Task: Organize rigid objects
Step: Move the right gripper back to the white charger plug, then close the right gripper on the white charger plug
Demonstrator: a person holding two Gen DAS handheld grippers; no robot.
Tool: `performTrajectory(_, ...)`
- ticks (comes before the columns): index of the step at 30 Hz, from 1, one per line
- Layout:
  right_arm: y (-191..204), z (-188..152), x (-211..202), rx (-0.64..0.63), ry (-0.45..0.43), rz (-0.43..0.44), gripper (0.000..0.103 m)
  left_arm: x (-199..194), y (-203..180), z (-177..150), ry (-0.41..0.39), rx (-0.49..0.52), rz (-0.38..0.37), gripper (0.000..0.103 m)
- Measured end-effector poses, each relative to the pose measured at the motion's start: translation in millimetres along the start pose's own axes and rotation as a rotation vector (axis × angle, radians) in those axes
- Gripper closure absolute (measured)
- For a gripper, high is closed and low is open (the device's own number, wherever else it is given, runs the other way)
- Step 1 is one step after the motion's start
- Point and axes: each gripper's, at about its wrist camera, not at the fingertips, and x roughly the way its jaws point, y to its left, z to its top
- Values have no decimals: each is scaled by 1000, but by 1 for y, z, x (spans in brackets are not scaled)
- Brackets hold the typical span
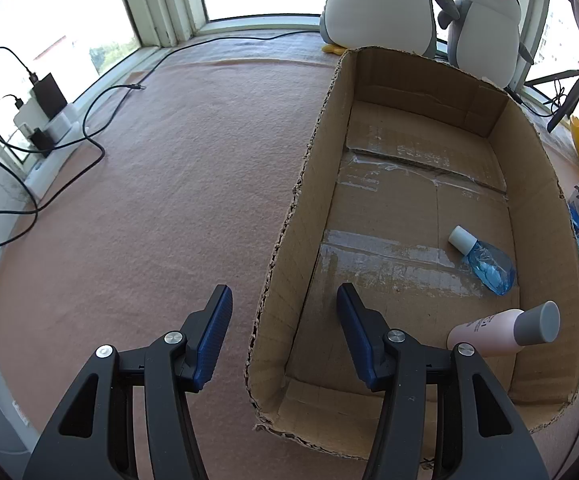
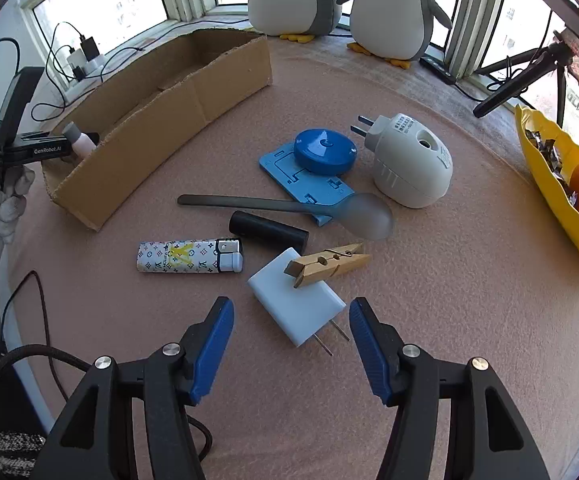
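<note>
Two bottles in my box, clothespin on charger, lighter left of it, spoon behind.

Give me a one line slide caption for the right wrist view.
Open right gripper poised over a white plug adapter under a wooden clothespin, beside a lighter.

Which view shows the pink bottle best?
The left wrist view: the pink bottle lies inside the box, grey cap and body visible, only partly hidden by a gripper finger. The right wrist view shows just its cap end peeking over the box wall.
</note>
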Motion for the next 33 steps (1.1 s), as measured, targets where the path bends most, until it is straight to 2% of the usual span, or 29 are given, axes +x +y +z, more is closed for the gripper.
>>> performTrajectory(10,3,7,15,-41,9,-3,47,0,1,0,1,-4,-1,49)
performTrajectory(13,3,6,16,-14,10,6,48,-1,1,-1,0,-4,3,49)
performTrajectory(17,3,2,16,22,14,16,62,-1,0,-2,0,-3,8,49)
performTrajectory(20,6,-2,15,47,16,12,67,-1,-1,-2,2,1,10,49)
performTrajectory(33,16,-30,3,256,-36,11,70,-2,-6,1,9,32,31,49)
